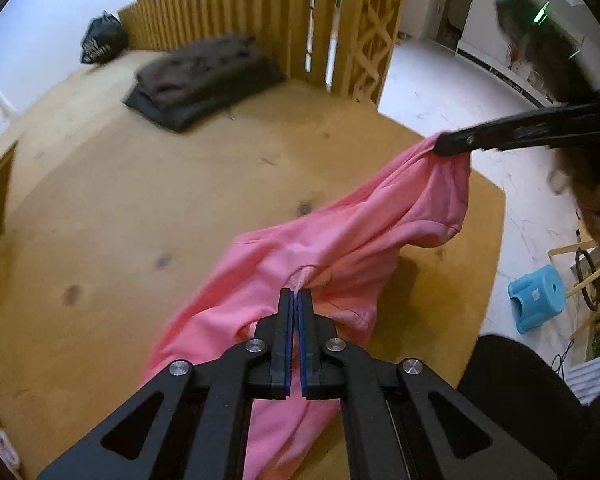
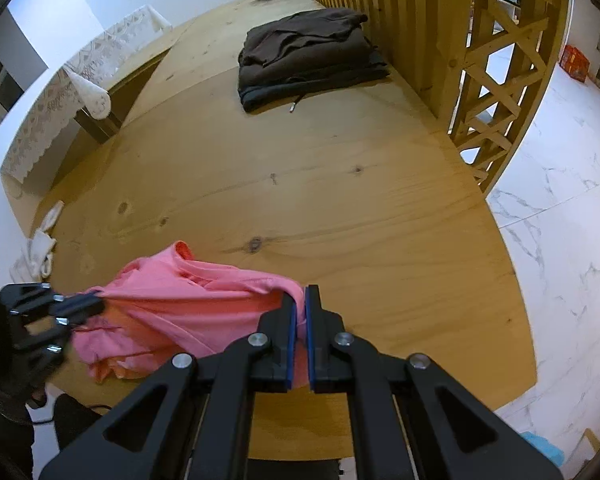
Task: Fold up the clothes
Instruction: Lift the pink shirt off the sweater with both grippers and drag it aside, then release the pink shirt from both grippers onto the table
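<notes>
Wooden tabletop (image 1: 140, 208) is filling the left wrist view, with a slatted wooden partition behind and white marble floor to the right. Left gripper (image 1: 299, 294) is pinching a fold of the pink top (image 1: 340, 236), jaws nearly together on the cloth. Top is hanging slack between that pinch and the right gripper (image 1: 444, 146), which is gripping a far edge; the lower part is trailing onto the wood. A dark folded pile (image 1: 204, 76) is lying at the far side, beside the partition.

Right wrist view: right gripper (image 2: 300, 294) is clamping a pink edge, jaws narrow. Top (image 2: 180, 304) is stretching across to the left gripper (image 2: 96, 300), sagging and bunching below the line. Pile (image 2: 308, 52) is sitting well apart.

Judgement: cloth is behaving as soft, light, limp knit, draping and creasing, not slippery or fragile. Holds look best at hems, shoulders or seams, spread wide, so the panel is pulling flat.
</notes>
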### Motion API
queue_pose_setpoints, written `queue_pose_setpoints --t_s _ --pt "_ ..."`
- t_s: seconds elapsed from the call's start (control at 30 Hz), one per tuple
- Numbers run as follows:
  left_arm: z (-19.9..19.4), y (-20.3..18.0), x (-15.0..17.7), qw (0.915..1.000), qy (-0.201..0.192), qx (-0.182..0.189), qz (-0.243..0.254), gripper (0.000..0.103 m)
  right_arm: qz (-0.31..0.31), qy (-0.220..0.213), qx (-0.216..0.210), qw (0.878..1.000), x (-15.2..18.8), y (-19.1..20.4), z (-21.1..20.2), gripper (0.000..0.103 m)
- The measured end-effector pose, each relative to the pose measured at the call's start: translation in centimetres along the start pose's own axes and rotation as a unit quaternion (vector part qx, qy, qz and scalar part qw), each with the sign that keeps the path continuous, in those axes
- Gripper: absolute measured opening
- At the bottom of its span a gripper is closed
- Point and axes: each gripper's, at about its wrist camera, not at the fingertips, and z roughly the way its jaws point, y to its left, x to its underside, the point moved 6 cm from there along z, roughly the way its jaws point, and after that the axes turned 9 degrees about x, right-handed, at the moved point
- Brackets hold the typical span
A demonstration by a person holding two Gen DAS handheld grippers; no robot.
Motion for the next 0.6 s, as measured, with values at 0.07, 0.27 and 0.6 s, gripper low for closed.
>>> queue_pose_setpoints --t_s 0.07,0.27,0.6 --pt "-3.2 0.5 0.5 0.9998 -0.017 -0.001 -0.009 0.002 0.004 -0.001 -0.014 1.000 0.1 0.8 -0.4 0.004" --pt "-10.3 3.1 2.3 0.9977 -0.042 -0.046 -0.024 0.000 -0.022 -0.019 -0.064 0.998 -0.3 6.7 -2.4 0.004" --pt "-12.3 6.3 8.7 0.9945 -0.001 -0.081 -0.066 0.004 -0.100 -0.002 -0.125 0.987 -0.1 17.4 -2.8 0.004"
